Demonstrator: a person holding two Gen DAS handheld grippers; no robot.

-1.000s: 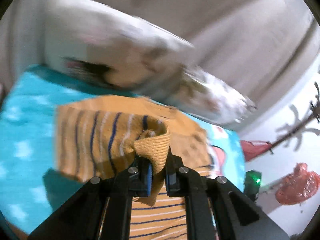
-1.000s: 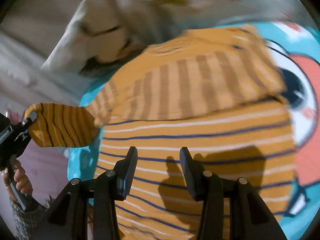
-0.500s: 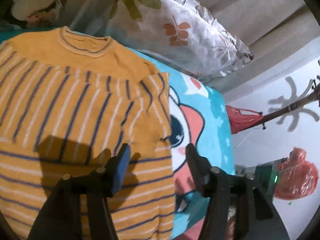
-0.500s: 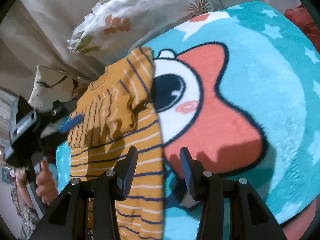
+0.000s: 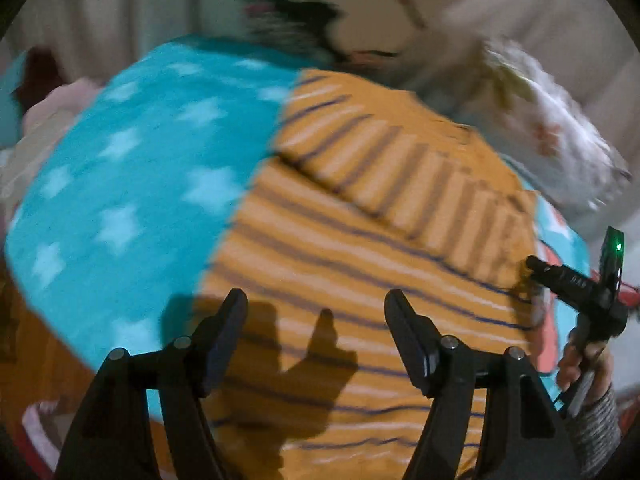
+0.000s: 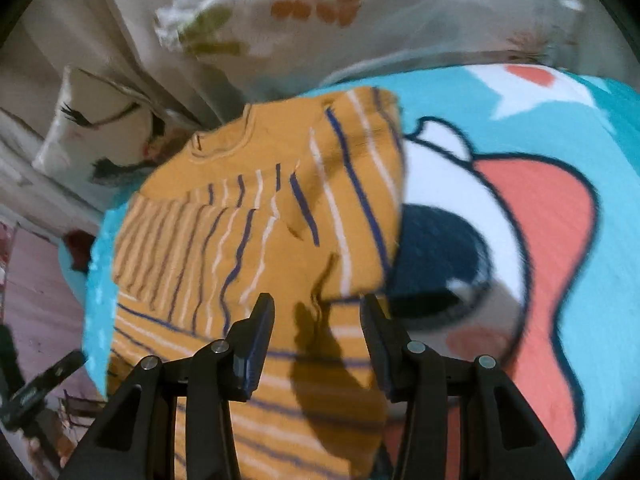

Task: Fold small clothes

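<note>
Sweater (image 5: 360, 264) sleeve now released; left gripper (image 5: 316, 312) opening, empty; right gripper (image 6: 318, 312) parted, empty.

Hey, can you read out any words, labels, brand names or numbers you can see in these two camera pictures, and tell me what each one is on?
No text can be read in either view.
right gripper: faint pale marks on its black body in the left wrist view, too small and blurred to read.
left gripper: a faint pale mark on its black body in the right wrist view, also unreadable.
sweater, blanket, pillow: patterns only, no lettering.
</note>
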